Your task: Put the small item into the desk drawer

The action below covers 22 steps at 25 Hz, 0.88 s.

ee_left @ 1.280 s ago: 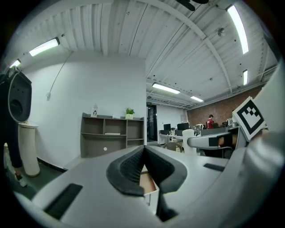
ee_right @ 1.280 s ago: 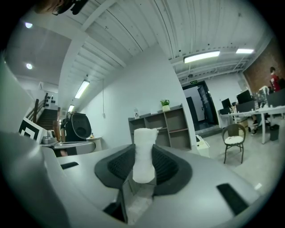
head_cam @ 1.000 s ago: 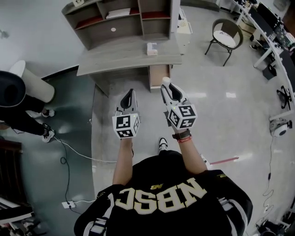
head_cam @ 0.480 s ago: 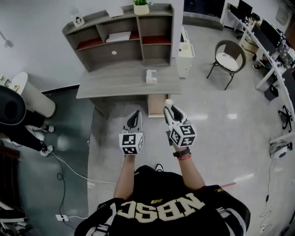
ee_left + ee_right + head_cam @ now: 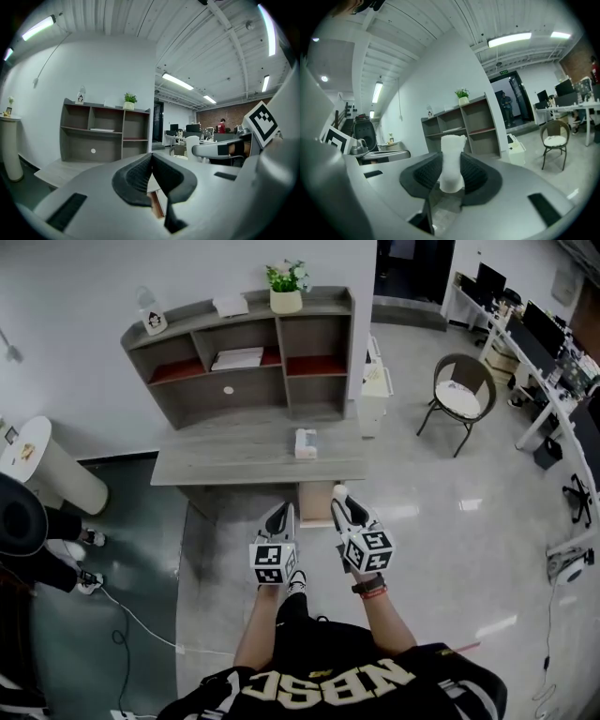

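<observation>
My right gripper (image 5: 341, 499) is shut on a small white item (image 5: 339, 491), a short pale roll that stands upright between the pads (image 5: 451, 161). My left gripper (image 5: 280, 516) is shut with nothing between its jaws, as the left gripper view (image 5: 151, 160) shows. Both are held side by side in the air just in front of the grey desk (image 5: 216, 468). The wood-fronted drawer unit (image 5: 316, 506) sits under the desk's right end, between the two grippers. I cannot tell whether a drawer is pulled out.
A tissue box (image 5: 305, 442) stands on the desk. Behind it is a grey shelf unit (image 5: 242, 357) with a potted plant (image 5: 286, 285) on top. A low white cabinet (image 5: 374, 388) and a chair (image 5: 459, 395) stand at the right. A person (image 5: 33, 535) and a white column (image 5: 49, 470) are at the left.
The view has tilted up, so the shelf top and plant now show. Desk and grippers sit lower in the picture. The right gripper still holds the white item.
</observation>
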Available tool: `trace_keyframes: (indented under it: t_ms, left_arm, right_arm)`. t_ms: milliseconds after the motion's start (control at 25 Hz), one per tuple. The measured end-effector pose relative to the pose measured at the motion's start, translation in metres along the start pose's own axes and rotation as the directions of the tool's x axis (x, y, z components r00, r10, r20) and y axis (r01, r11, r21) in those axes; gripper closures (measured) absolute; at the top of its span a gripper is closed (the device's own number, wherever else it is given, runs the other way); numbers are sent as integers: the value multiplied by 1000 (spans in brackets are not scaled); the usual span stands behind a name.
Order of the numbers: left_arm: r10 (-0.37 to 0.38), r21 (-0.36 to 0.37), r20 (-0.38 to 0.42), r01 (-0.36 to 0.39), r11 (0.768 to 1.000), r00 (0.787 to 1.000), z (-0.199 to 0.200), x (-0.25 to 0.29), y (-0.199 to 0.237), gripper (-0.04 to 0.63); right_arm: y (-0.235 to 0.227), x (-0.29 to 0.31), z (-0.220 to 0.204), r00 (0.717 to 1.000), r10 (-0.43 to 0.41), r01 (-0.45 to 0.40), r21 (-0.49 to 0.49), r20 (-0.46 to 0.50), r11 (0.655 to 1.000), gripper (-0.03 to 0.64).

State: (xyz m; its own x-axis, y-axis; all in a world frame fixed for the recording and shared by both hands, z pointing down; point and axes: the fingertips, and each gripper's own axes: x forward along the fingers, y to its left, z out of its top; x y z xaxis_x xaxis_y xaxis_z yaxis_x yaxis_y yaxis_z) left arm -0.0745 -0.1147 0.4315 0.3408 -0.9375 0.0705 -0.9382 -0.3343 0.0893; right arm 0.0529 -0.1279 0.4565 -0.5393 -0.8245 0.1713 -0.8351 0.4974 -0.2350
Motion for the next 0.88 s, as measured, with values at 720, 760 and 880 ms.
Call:
trace_keyframes:
  t_ms: [720,760,880]
  left_arm:
    - [-141,-31,-127,138,990,982,-41,122,22,581]
    - [-145,-39,-136,141,989,980,-47,124,23,581]
    - [-153,-57,-158,146,988,975,-62,135,31,581]
  right_arm:
    - [-64,97,-21,992,-65,67,18,-104,998,491]
    - [-66,100,-28,991,-65,68,18,-120,998,491]
    - [-71,114,-47,984,-62,66,20,-165,998,491]
